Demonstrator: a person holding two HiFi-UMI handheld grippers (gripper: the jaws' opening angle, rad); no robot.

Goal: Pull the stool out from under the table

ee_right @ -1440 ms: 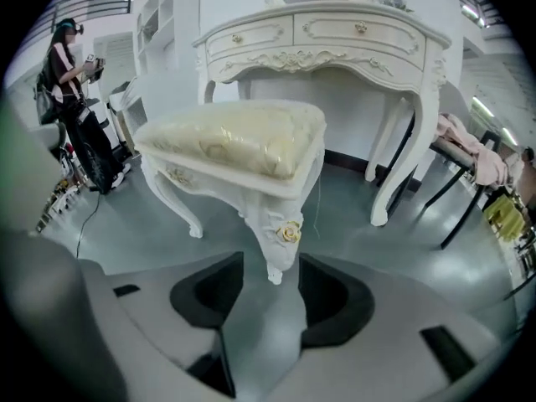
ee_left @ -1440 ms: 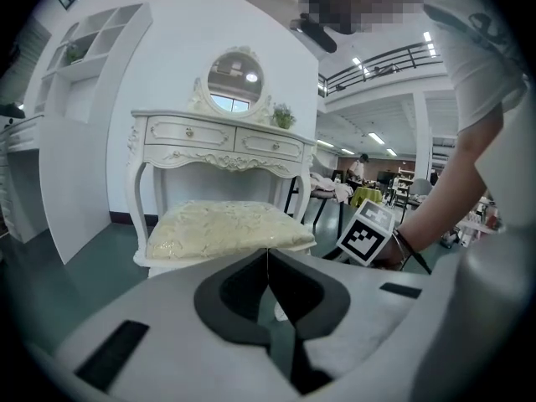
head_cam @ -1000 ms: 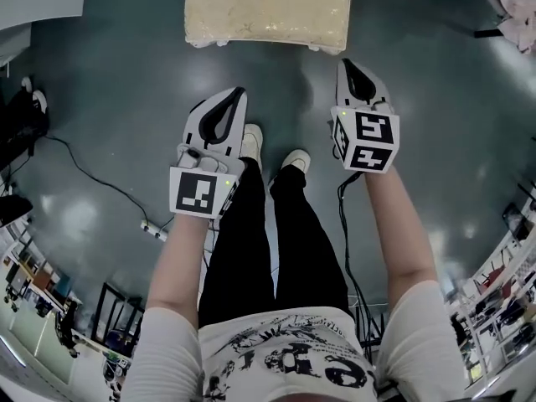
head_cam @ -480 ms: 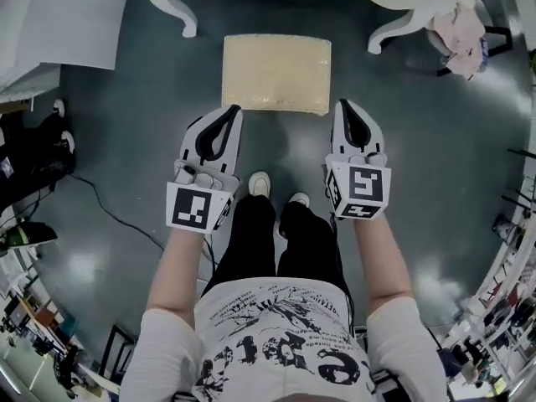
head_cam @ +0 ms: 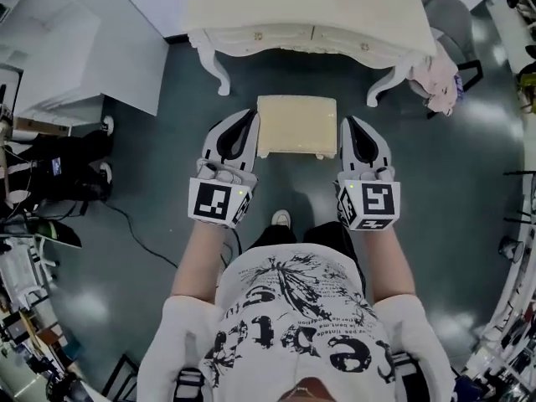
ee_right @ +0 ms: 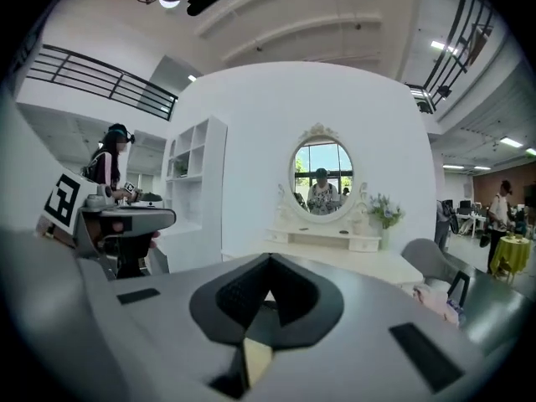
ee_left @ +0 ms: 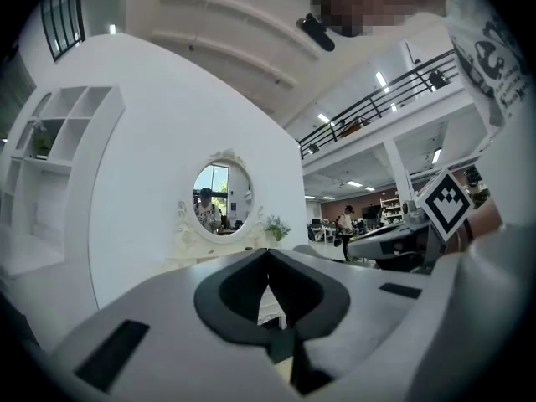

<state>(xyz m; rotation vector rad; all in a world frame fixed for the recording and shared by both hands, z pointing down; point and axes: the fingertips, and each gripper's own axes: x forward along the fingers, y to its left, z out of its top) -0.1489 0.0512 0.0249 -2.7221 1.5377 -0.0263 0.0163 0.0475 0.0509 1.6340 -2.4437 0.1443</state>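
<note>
To the left of the left claw [head_cam: 249, 115], a white shelf unit [head_cam: 84, 48] is seen against the wall. A dark cable [head_cam: 138, 224] is laid across the floor nearer the person. The left claw is held level, and in the left gripper view its jaws are clenched tip to tip with nothing caught between them.

Between the two claws, just ahead of their tips in the head view, the stool [head_cam: 297, 126] is found standing on the floor. Its cream seat is set clear of the front edge of the white table [head_cam: 310, 19], with bare floor shown between them. The seat is no longer covered by the table top, so the pull-out is judged to be done or nearly so.

Both gripper views are filled by the oval mirror [ee_right: 322, 172] above the table and not by the seat. The claws are therefore judged to be raised above the stool and not resting on it. They are spaced about a seat's width apart, as a two-sided hold on the stool would require.

The right claw [head_cam: 348, 121] is likewise clenched and empty, tilted slightly downward. To its right, a grey chair [head_cam: 444, 11] draped with a pale garment [head_cam: 431, 78] is parked beside the table's corner.
</note>
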